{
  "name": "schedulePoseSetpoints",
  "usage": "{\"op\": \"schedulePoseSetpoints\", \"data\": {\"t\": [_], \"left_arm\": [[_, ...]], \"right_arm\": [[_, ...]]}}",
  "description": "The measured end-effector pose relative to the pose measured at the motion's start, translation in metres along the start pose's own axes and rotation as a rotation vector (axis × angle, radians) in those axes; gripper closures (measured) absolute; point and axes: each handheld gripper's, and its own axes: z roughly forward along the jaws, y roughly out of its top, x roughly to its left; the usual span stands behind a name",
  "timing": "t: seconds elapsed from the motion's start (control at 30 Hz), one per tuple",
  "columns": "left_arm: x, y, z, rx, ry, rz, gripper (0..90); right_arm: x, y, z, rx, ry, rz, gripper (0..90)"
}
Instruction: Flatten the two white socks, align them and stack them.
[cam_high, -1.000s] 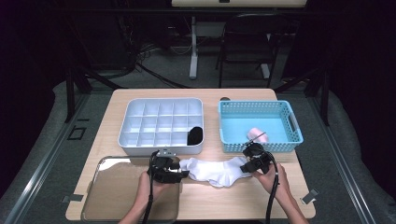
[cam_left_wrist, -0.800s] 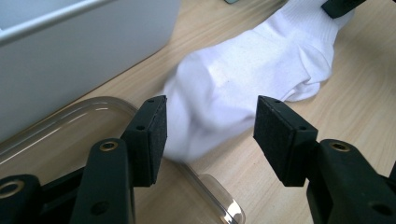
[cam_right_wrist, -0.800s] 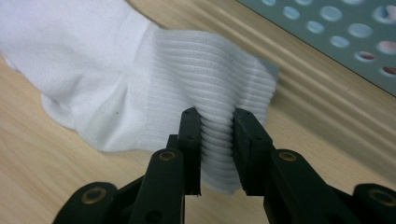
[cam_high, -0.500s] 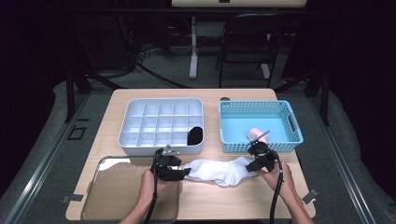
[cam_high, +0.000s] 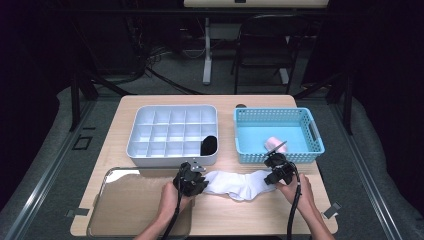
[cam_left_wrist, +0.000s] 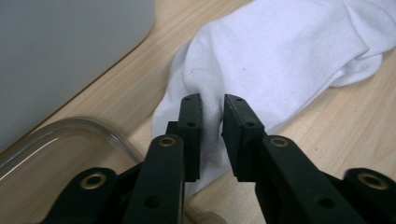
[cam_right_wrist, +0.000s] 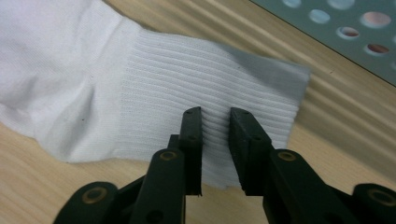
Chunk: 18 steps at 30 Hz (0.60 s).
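From the high view we see the left gripper (cam_high: 192, 181) has slid in from the left a little and now sits right on the toe end of the white sock (cam_high: 235, 183), while the right gripper (cam_high: 276, 167) is where it was half a second ago, on the cuff end. The sock lies stretched between them on the table (cam_high: 260, 220), near the front edge. That reads to us as both ends now secured, ready for a fold or a lift.

Behind the sock stand the grey divided box (cam_high: 172, 131), with something dark in one front cell, and the blue basket (cam_high: 277, 132) holding a pink item (cam_high: 273, 144). The clear tray (cam_high: 125, 205) sits under the left hand. Nothing lies across the sock itself, though the box wall and basket front stand close behind both grippers.

In the left gripper view, the jaws have just been closing, and a pinched ridge of sock (cam_left_wrist: 280, 60) rises between them: we call it gripped. The tray rim (cam_left_wrist: 93, 128) curves just beside.

In the right gripper view, the jaws clamp the ribbed cuff (cam_right_wrist: 210, 93), fabric pressed between the pads, with the basket (cam_right_wrist: 345, 32) just beyond.
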Motion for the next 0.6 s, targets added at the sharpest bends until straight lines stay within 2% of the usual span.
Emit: {"op": "schedulePoseSetpoints", "data": {"t": [0.07, 0.1, 0.13, 0.27, 0.3, 0.37, 0.47, 0.6], "left_arm": [[0.0, 0.0, 0.001, -0.001, 0.002, 0.004, 81.1], [-0.001, 0.0, 0.001, 0.001, 0.007, 0.011, 82.5], [-0.001, 0.0, 0.001, -0.002, 0.007, 0.013, 83.5], [-0.002, 0.0, -0.003, -0.02, 0.008, 0.016, 84.7], [-0.002, 0.0, -0.004, -0.024, 0.005, 0.014, 84.9], [-0.002, 0.001, -0.006, -0.035, -0.003, 0.009, 85.3], [-0.002, 0.002, -0.01, -0.048, -0.01, 0.008, 85.4], [-0.003, 0.004, -0.018, -0.053, -0.029, 0.007, 85.4]], "right_arm": [[0.001, 0.0, 0.001, 0.004, -0.008, 0.001, 80.6], [0.003, -0.001, 0.003, -0.017, -0.007, 0.022, 82.7], [0.002, 0.0, 0.002, 0.004, -0.015, 0.001, 84.4], [0.003, -0.001, 0.001, -0.016, -0.021, 0.016, 86.6], [0.002, 0.0, -0.002, 0.003, -0.02, -0.001, 87.2], [0.001, -0.001, -0.008, -0.026, -0.022, 0.015, 87.3], [0.001, -0.002, -0.015, -0.036, -0.024, 0.011, 87.3], [0.006, -0.003, -0.028, -0.081, -0.038, 0.02, 87.3]]}}
